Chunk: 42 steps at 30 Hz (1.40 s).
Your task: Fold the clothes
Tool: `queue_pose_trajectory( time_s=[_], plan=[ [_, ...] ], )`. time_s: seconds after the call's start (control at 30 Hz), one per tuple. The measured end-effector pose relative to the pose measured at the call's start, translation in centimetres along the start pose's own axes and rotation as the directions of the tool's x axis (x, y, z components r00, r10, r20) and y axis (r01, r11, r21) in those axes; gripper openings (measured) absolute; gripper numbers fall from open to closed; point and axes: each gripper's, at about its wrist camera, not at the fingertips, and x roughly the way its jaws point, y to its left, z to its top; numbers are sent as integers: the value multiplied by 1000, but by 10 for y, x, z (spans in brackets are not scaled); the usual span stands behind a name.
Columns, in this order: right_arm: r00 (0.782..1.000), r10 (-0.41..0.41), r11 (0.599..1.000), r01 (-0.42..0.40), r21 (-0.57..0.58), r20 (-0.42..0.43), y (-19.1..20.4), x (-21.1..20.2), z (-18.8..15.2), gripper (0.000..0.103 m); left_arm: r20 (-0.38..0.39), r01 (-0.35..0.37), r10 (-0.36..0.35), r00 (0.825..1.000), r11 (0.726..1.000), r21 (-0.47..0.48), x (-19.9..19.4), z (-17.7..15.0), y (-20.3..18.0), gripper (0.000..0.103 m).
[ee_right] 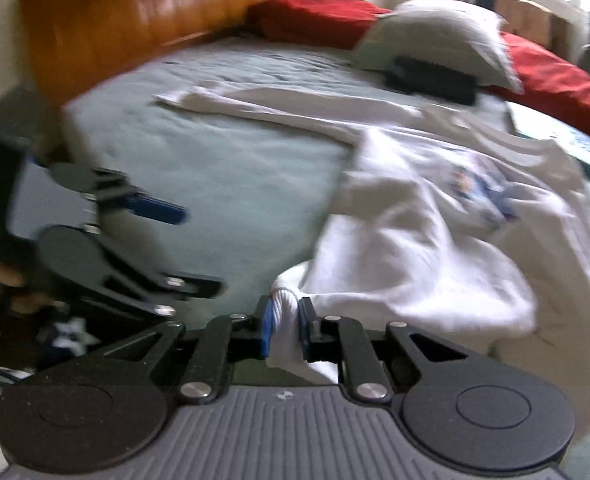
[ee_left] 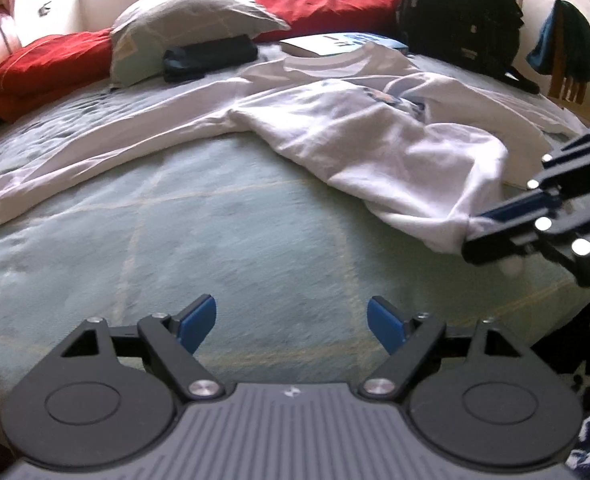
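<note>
A white long-sleeved shirt with a blue print lies crumpled on the pale green bed cover, one sleeve stretched out to the left. My right gripper is shut on a bunched corner of the white shirt, and the cloth is pinched between its blue pads. In the left wrist view the right gripper enters from the right edge with the fabric at its tips. My left gripper stands open above bare bed cover, with nothing between its fingers. It shows too as the left gripper at the left of the right wrist view.
A grey pillow rests on a dark folded item at the far side, with red bedding behind. A book and a black backpack lie at the back right. A wooden headboard bounds the bed.
</note>
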Motion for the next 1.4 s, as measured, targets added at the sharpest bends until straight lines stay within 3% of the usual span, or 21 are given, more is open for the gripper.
queue_pose_trajectory(
  time_s=[0.07, 0.2, 0.33, 0.43, 0.6, 0.7, 0.73, 0.77, 0.9, 1.13, 1.27, 1.33, 1.4],
  plan=[
    [999, 53, 999, -53, 1, 9, 10, 2, 6, 10, -1, -22, 22, 1000, 1000, -13, -4, -4, 8, 83],
    [992, 126, 992, -125, -28, 26, 34, 10, 19, 9, 8, -47, 47, 999, 998, -43, -13, -10, 20, 83],
    [995, 93, 994, -91, -55, 39, 45, 11, 22, 11, 30, 2, 0, 1000, 997, -74, -20, -12, 26, 87],
    [998, 14, 1000, -14, 10, 65, 31, 0, 13, 20, 48, 93, -90, 995, 993, -73, -18, -10, 19, 87],
    [984, -130, 974, 103, 204, 124, -16, -44, -28, 57, 67, 243, -239, 969, 967, -71, -7, -3, 0, 86],
    [966, -217, 928, 160, 338, 140, -46, -69, -61, 59, 62, 336, -331, 942, 936, -104, 6, 2, -10, 72],
    [961, -240, 909, 171, 381, 141, -55, -75, -73, 59, 55, 363, -359, 932, 924, -119, 11, 4, -13, 57],
    [957, -254, 889, 174, 423, 142, -62, -79, -85, 59, 43, 383, -381, 924, 914, -136, 17, 5, -16, 50],
    [947, -277, 831, 151, 536, 162, -79, -87, -124, 60, 13, 419, -426, 905, 884, -208, 33, 2, -21, 46],
    [948, -250, 788, 80, 610, 198, -98, -78, -149, 62, 44, 478, -494, 868, 810, -339, 51, -6, -15, 46],
    [947, -247, 763, 59, 644, 205, -108, -78, -160, 63, 64, 495, -505, 861, 801, -337, 66, 5, -22, 46],
    [945, -256, 748, 60, 661, 204, -113, -78, -166, 63, 66, 489, -497, 865, 807, -332, 67, 6, -22, 44],
    [942, -264, 731, 55, 680, 208, -118, -78, -172, 63, 65, 478, -485, 872, 816, -326, 66, 6, -22, 27]
  ],
)
